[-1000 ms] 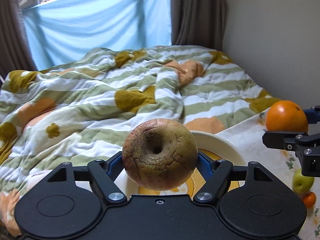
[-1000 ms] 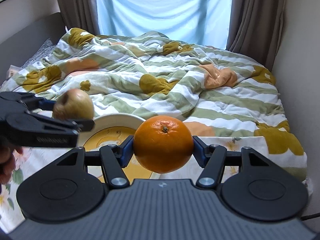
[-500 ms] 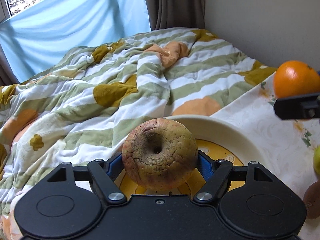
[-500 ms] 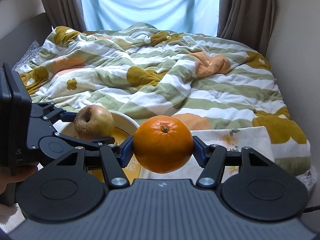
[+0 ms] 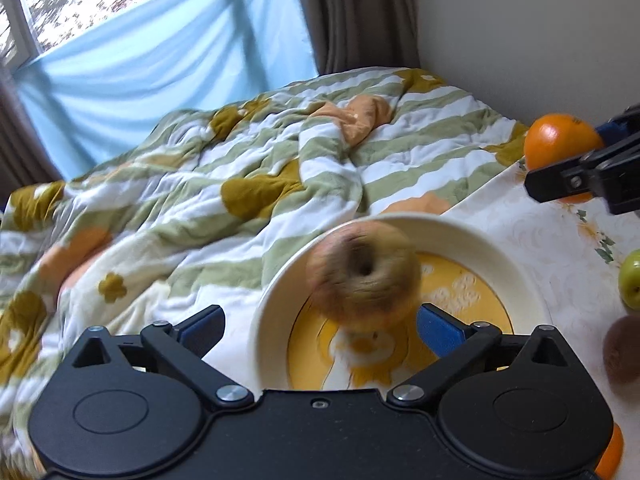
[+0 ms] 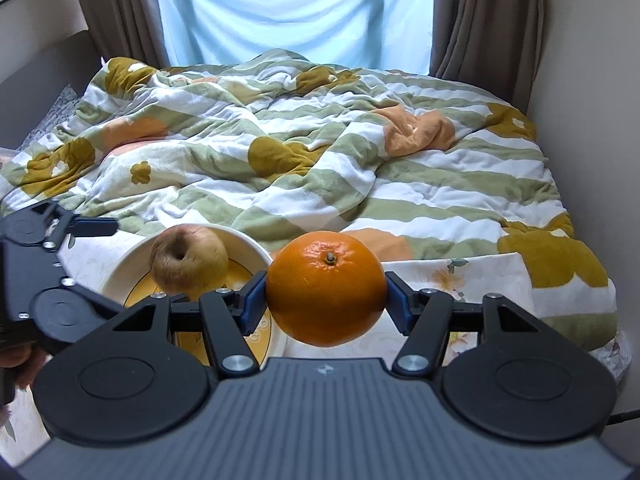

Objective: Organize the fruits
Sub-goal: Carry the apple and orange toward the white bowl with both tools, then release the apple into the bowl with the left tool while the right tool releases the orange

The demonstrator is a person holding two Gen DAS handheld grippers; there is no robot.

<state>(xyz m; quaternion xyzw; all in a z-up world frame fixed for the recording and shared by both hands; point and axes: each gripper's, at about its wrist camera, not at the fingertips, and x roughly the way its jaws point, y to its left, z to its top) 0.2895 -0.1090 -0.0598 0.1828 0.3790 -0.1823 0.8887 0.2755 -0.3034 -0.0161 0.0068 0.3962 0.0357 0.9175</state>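
Cream plate w/ yellow centre holds wrinkled apple, just let go; left gripper jaws opening, clear of it. Right gripper pinches orange nearby, prob. next for plate.

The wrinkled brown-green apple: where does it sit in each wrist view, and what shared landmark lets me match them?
Left wrist view: the wrinkled brown-green apple, blurred, sits just right of centre over the cream plate with a yellow centre.
Right wrist view: lower left, on the same plate.
Shared landmark: the round orange.
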